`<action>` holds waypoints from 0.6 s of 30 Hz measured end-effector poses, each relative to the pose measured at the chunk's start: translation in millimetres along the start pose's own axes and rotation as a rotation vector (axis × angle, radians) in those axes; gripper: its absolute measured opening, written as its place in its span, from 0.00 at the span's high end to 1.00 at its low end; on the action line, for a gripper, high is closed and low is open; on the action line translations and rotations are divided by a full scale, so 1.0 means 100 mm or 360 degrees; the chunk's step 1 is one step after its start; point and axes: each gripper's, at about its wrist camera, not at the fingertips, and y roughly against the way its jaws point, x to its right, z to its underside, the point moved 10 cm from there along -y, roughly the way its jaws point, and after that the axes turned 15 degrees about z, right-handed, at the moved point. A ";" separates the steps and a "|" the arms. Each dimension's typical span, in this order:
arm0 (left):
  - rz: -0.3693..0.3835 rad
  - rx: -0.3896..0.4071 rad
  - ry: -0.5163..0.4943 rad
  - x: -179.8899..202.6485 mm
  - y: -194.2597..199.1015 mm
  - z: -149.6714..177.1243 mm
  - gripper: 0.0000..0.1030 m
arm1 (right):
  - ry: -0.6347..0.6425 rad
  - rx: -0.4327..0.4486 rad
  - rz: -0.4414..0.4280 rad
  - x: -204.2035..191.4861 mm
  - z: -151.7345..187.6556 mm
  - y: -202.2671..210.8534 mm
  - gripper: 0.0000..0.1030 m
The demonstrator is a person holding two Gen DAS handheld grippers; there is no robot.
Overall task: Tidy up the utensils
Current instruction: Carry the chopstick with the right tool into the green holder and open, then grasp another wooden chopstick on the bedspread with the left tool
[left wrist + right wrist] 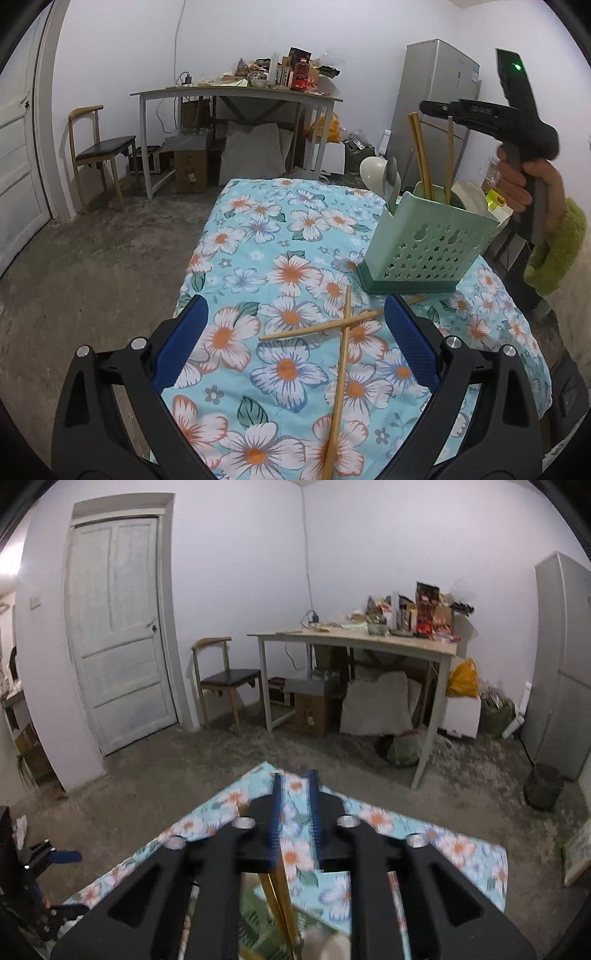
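Two wooden chopsticks (341, 354) lie crossed on the floral tablecloth (280, 236). My left gripper (295, 325) is open just above them, its blue pads on either side of the crossing. A green utensil caddy (424, 245) stands at the right with chopsticks (421, 155) and spoons (384, 173) in it. My right gripper (295, 801) hovers above the caddy, jaws slightly parted with nothing between the tips; it also shows in the left wrist view (491, 110). Chopsticks (280, 901) stand below it.
The table's left edge (195, 254) and far edge drop to a concrete floor. Behind are a cluttered desk (236, 92), a chair (99, 147), a fridge (436, 107) and a door (118, 627).
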 end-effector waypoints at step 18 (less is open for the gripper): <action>0.0185 -0.0190 -0.0073 0.25 -0.26 0.24 0.10 | -0.0725 -0.0421 -0.0133 0.21 1.21 0.91 0.67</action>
